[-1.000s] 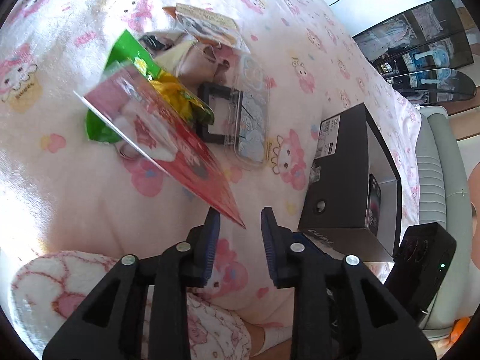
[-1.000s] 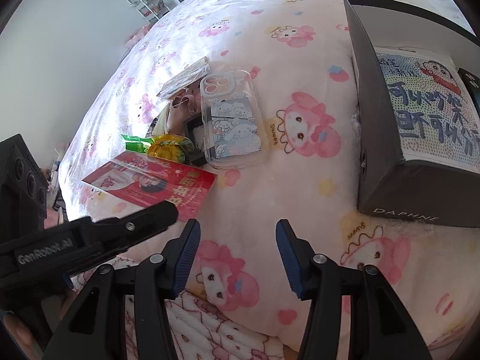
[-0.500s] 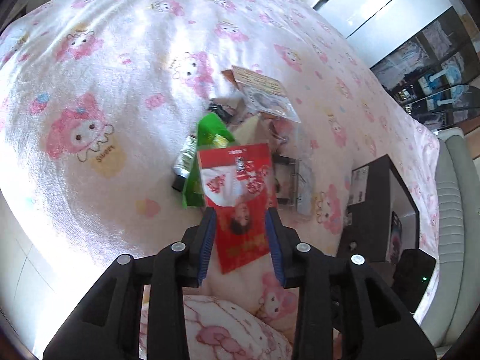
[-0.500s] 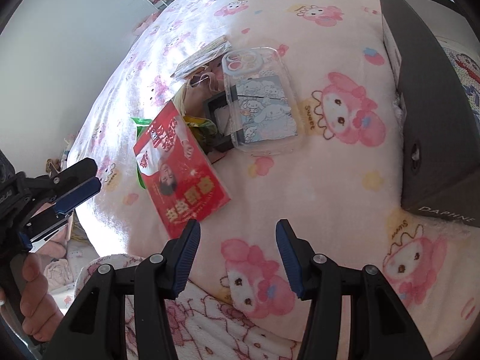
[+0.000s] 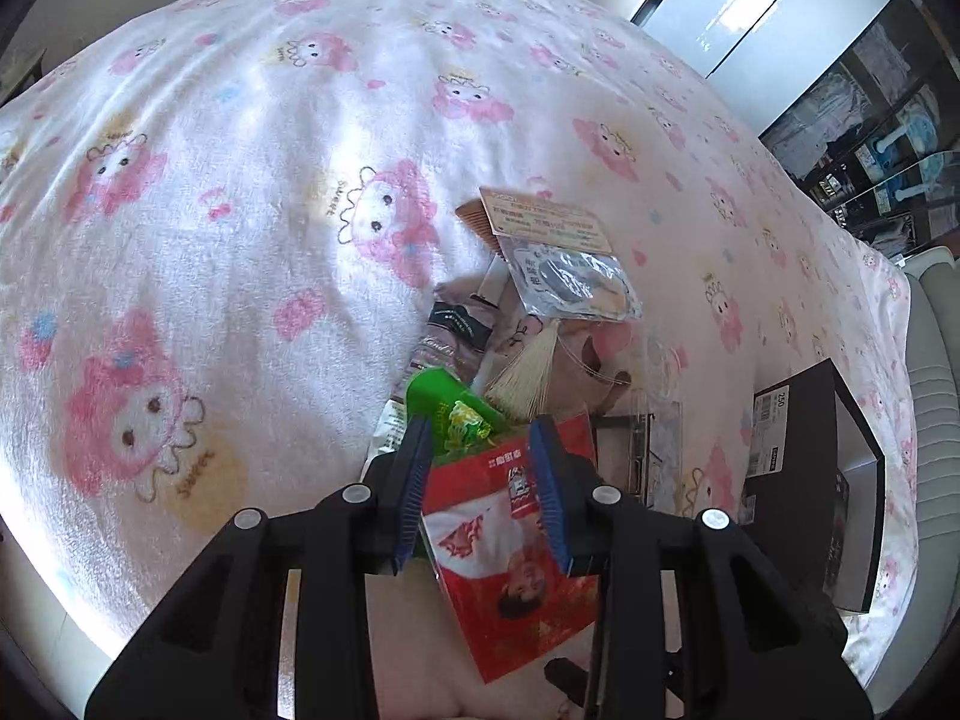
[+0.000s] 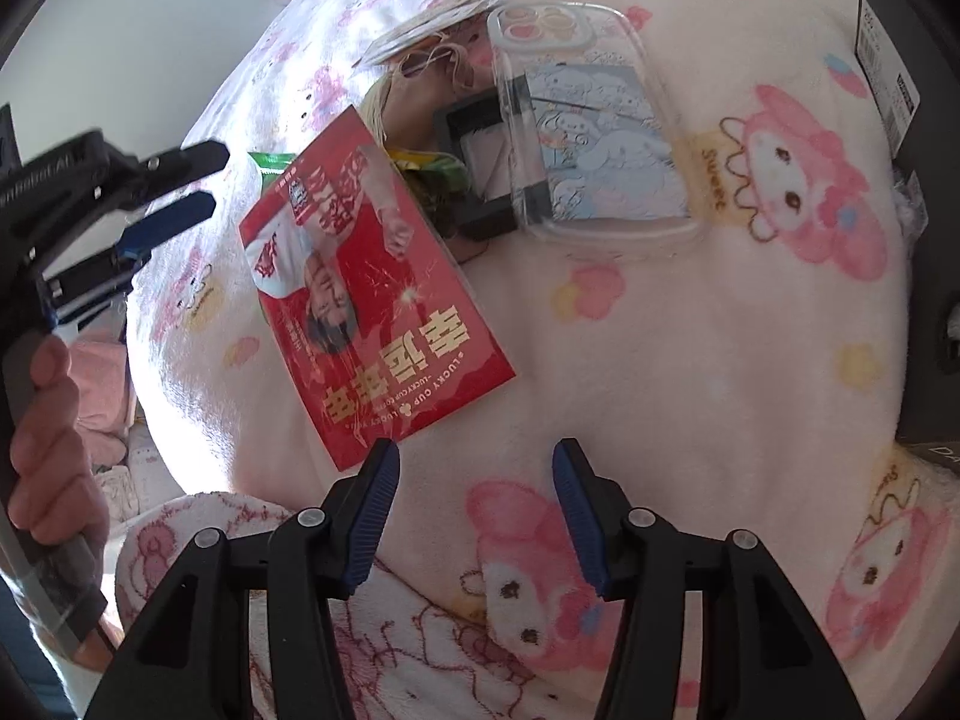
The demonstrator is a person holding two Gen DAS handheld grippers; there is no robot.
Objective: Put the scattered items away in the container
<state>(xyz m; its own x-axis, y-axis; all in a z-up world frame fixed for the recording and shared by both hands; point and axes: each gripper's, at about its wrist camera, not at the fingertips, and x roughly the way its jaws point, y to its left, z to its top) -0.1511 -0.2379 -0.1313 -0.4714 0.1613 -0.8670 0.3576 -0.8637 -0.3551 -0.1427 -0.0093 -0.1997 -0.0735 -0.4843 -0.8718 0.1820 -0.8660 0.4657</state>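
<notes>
Pink cartoon-print blanket covers the bed (image 5: 252,192), and a heap of small items lies near the middle of it.

From the left wrist, the left claw (image 5: 483,480) stands with its jaws apart and nothing between them; the red card (image 5: 516,546) shows in the gap but lies flat on the blanket beneath, not gripped. Its long axis runs roughly along the claw's own line. Beyond it sit the green packet (image 5: 453,414), a cream tassel (image 5: 528,369) and a clear sachet (image 5: 564,267). The black box (image 5: 804,480), which I take for the container, stands well apart toward the bed's right edge.

From the right wrist, the right claw (image 6: 477,504) is likewise wide open and empty, hovering over bare blanket just short of the red card's near corner. This view shows what the other does not: the card's full face lying diagonally, and the clear phone case (image 6: 594,138) resting partly on a small black frame (image 6: 480,174). The left claw appears at the far left, raised off the card, with the hand (image 6: 48,456) on its handle. Only a dark sliver of the box shows at the right edge here.

Judging by position, the left claw is better aligned with the card, so that grasp probably comes first.
</notes>
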